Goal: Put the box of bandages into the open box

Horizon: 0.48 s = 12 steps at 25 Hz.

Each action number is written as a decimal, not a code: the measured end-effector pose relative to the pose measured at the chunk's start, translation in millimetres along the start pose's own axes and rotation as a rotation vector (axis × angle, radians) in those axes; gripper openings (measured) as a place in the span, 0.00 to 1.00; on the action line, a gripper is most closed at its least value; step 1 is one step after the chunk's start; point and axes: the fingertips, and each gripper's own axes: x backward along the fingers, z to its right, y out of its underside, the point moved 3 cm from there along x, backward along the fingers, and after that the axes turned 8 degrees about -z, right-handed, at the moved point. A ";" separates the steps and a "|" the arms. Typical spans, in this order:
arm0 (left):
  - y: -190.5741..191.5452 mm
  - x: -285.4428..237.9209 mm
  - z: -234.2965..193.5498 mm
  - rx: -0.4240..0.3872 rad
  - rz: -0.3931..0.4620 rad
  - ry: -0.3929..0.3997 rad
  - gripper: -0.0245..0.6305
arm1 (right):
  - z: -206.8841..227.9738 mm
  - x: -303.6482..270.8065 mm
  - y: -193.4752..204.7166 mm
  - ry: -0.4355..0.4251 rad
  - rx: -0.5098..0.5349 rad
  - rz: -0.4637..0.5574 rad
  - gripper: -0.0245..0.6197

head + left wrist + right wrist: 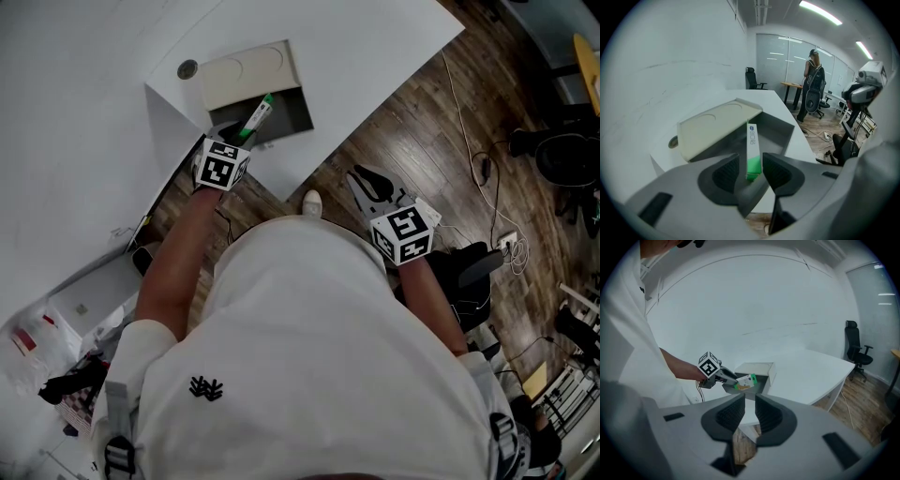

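At tabletop (pixel 394 56) corner, bandage box (pixel 258 116) angled into open box (pixel 292 111), left fingers (pixel 726 172) loose around it, right fingers (pixel 729 414) slightly apart, empty

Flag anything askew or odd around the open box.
The bandage box is askew: it lies tilted, one end down in the open box, the other up over the near rim, not flat inside. It sits between the left gripper's parted jaws.
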 end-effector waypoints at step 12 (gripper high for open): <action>9.0 50.5 -5.9 0.041 0.120 0.030 0.26 | -42.5 -15.0 -8.6 -0.014 0.034 -0.003 0.14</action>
